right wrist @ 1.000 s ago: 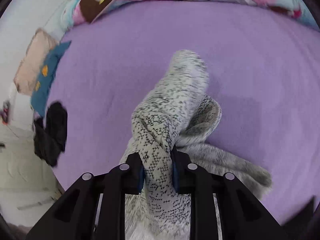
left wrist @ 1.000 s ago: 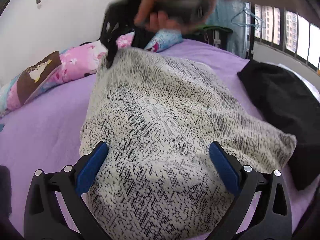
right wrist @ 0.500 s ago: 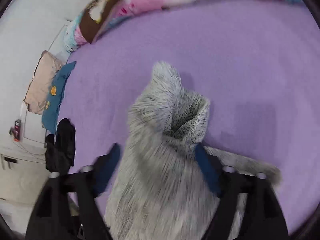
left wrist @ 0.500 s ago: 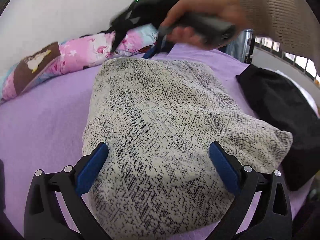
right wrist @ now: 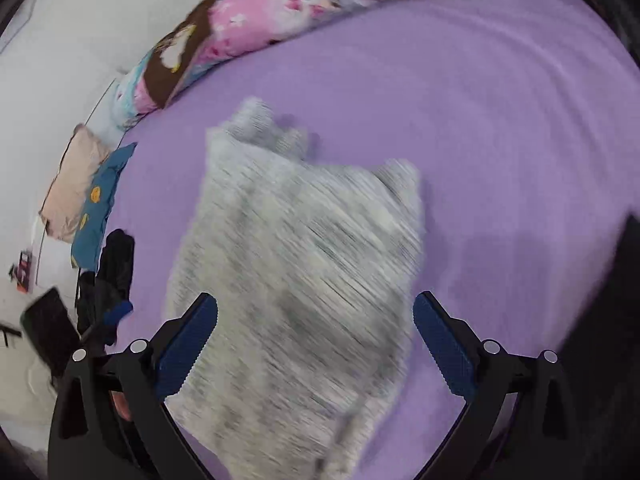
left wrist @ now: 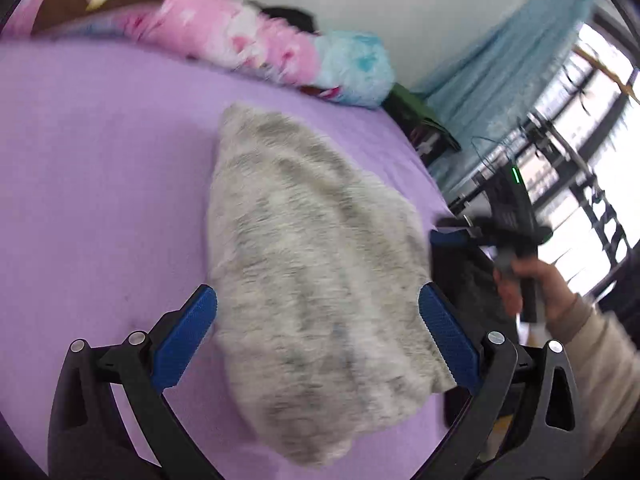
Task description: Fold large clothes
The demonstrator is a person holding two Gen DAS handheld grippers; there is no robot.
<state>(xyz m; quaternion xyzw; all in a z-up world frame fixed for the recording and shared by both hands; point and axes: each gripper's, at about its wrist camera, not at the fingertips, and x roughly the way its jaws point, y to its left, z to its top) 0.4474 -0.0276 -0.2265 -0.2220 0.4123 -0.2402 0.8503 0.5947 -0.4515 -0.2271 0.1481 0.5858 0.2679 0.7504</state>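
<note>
**Folded grey sweater on a purple bed, seen from both wrist cameras**

Purple bedsheet: fills most of each view and carries every other item. Grey-and-white knit sweater: the task's garment, lying folded in a rough rectangle near the middle of the sheet; motion blur hides the knit pattern in both views. No brand, label or legible writing can be read anywhere; the only print is a pale cartoon shape on the brown panel of the pink floral bedding roll along the far edge of the bed.

Left gripper: jaws spread wide, blue pads standing either side of the sweater's near end, clear of the cloth and grasping nothing. Right gripper: jaws opening, almost fully spread, the sweater lying beneath and between them but not pinched.

Left wrist view only: a blue curtain, a barred window, a dark garment at the bed's right edge just beside the sweater, and the person's hand, in a beige knit sleeve, gripping the right gripper's handle.

Right wrist view only: two sleeve ends or folded corners at the sweater's far edge, a beige pillow and a blue cushion off the bed's left side, and a black garment draped nearby.
</note>
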